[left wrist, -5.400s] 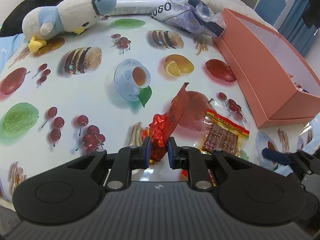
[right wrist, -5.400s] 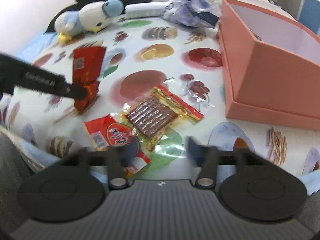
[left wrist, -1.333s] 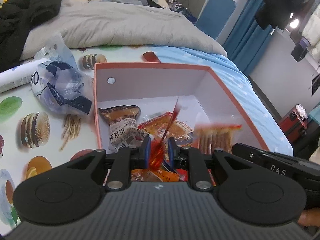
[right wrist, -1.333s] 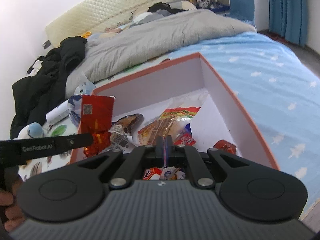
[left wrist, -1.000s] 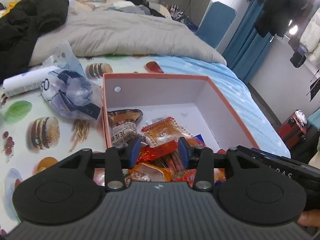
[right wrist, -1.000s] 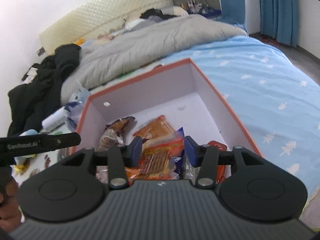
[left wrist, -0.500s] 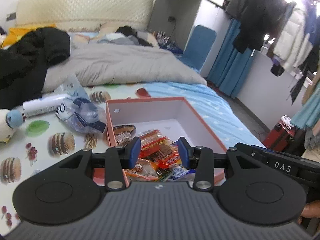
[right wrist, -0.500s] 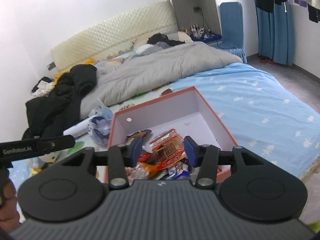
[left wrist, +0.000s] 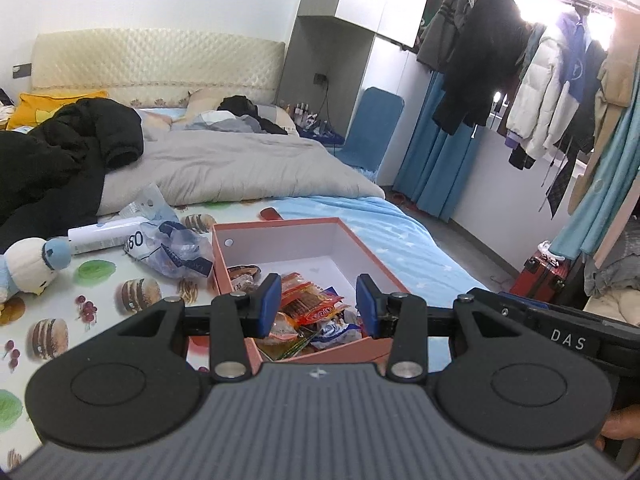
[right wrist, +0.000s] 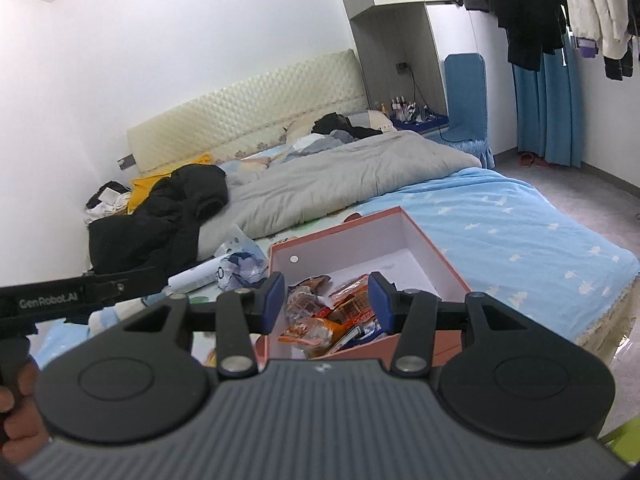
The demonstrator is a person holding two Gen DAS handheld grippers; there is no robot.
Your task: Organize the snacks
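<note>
Both grippers raised well clear since a second ago: left gripper and right gripper with jaws apart, nothing held. Snack packets now piled inside pink box on printed surface. Drop-off judged done; task near completion.

snacks, crinkled orange, red and blue packets, lie heaped at the 6 o'clock end of an open pink box, white inside.
</note>
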